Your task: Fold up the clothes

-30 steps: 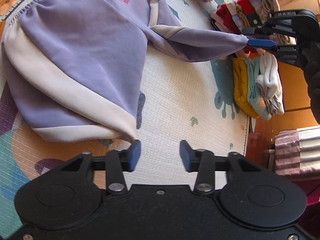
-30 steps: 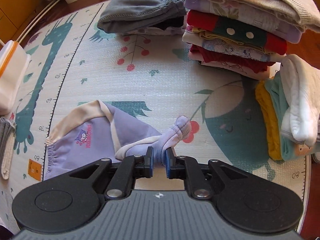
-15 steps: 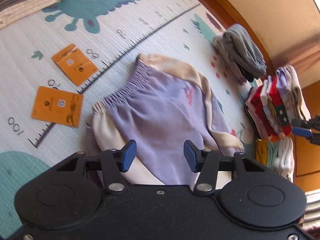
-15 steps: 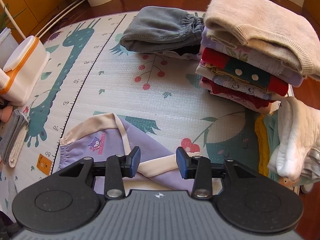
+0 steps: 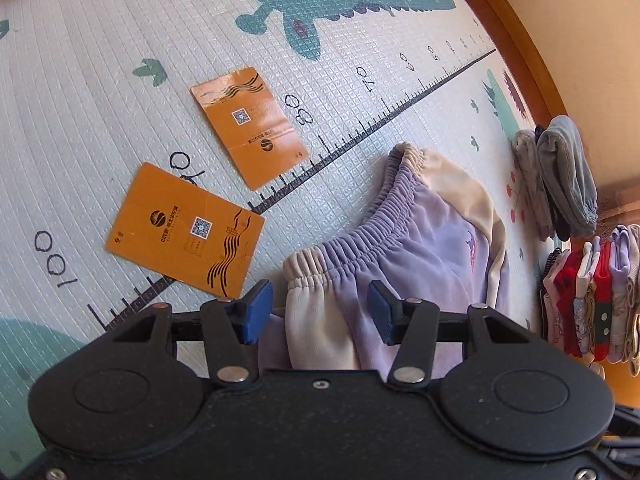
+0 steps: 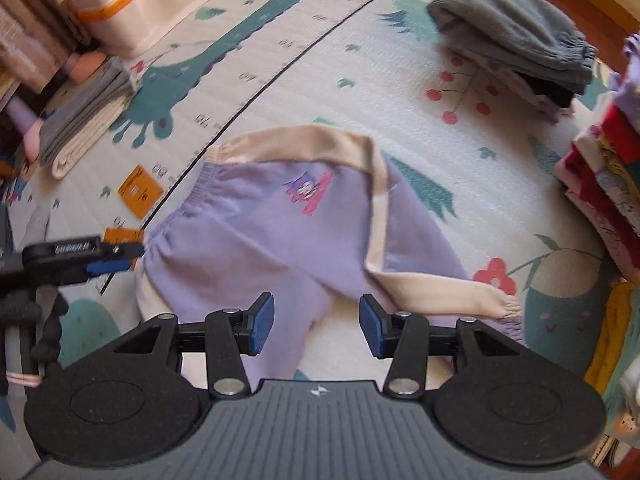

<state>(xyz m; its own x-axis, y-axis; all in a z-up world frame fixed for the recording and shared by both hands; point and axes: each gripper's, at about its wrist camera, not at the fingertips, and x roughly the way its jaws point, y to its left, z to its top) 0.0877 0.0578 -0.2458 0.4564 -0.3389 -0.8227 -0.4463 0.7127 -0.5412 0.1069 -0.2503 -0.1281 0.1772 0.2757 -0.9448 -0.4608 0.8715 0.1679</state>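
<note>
the lilac trousers (image 6: 280, 216) with cream side stripes lie spread on the play mat (image 6: 360, 80), just ahead of both grippers. the right gripper (image 6: 316, 326) has its jaws wide apart with nothing between them, hanging over the crotch where the two legs split; one leg runs off to its right, its cream cuff (image 6: 506, 304) bunched near the red flower print. the left gripper (image 5: 318, 310) is open just as wide and empty, poised over the waistband corner (image 5: 304, 272) of the trousers, the elastic gathered just in front of its fingertips. two orange cards (image 5: 184, 228) sit on the mat ahead and to its left, by the printed ruler. a folded grey garment (image 6: 516, 30) lies far ahead and to the right of the right gripper, and a stack of folded clothes (image 6: 604, 176) stands off to its right.
</note>
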